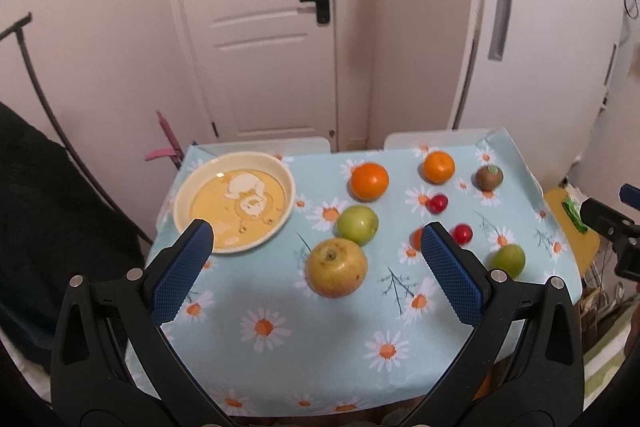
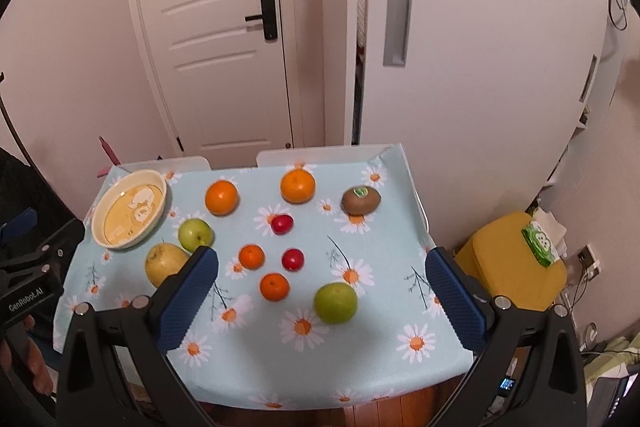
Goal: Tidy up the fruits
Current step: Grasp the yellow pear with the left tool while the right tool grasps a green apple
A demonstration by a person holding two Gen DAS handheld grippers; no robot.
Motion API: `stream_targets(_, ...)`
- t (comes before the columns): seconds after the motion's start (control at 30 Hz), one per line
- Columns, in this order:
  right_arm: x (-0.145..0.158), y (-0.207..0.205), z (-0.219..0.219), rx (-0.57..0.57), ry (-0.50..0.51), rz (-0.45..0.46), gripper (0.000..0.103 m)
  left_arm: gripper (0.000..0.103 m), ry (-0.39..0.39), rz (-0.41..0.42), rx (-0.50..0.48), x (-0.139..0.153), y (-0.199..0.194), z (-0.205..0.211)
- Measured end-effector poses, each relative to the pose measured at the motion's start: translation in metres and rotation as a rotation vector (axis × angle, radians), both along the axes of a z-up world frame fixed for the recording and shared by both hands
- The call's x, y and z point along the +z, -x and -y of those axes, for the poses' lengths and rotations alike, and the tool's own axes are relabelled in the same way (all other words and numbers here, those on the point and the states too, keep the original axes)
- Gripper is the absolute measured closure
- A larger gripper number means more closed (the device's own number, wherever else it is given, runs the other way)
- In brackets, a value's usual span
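A cream bowl (image 1: 236, 201) (image 2: 128, 209) with a yellow inside sits empty at the table's far left. Loose fruit lies on the daisy tablecloth (image 1: 280, 307): two oranges (image 1: 369, 181) (image 2: 297, 187), a kiwi (image 1: 489, 177) (image 2: 361, 201), two small red fruits (image 2: 281, 224) (image 2: 292, 259), two small tangerines (image 2: 251, 256) (image 2: 274, 286), two green apples (image 1: 357, 225) (image 2: 335, 303) and a yellow pear (image 1: 336, 267) (image 2: 164, 263). My left gripper (image 1: 316, 231) hovers open above the pear. My right gripper (image 2: 322, 254) hovers open above the near green apple. Neither holds anything.
Two white chair backs (image 2: 320, 153) stand behind the table, with a white door (image 1: 260, 27) beyond. A yellow stool (image 2: 512, 263) carrying a green packet stands right of the table. Dark fabric (image 1: 48, 219) lies to the left. The table's near edge is close below both grippers.
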State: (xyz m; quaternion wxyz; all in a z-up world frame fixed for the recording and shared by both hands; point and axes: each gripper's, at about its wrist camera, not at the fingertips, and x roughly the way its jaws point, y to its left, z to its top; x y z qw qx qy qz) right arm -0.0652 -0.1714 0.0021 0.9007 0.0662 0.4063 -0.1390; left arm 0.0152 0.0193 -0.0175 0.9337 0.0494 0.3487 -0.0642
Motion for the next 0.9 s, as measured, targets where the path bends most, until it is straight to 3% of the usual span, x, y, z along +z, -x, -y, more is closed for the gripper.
stream_targets(0.17, -0.028, 0.006, 0.008, 0.020, 0.026, -0.041, 0.000, 0.000, -0.021, -0.042, -0.060, -0.035, -0.002, 0.011)
stream_targets(0.37, -0.066, 0.006, 0.023, 0.103, 0.005, -0.073, 0.000, 0.000, -0.093, -0.026, -0.088, -0.065, -0.004, 0.034)
stream_targets(0.63, -0.119, -0.007, 0.041, 0.207, -0.052, -0.109, 0.000, 0.000, -0.162, 0.001, -0.016, -0.108, -0.026, 0.043)
stream_targets(0.9, -0.158, -0.018, 0.047, 0.271, -0.078, -0.140, 0.000, 0.000, -0.165, -0.056, 0.035, -0.142, -0.043, 0.042)
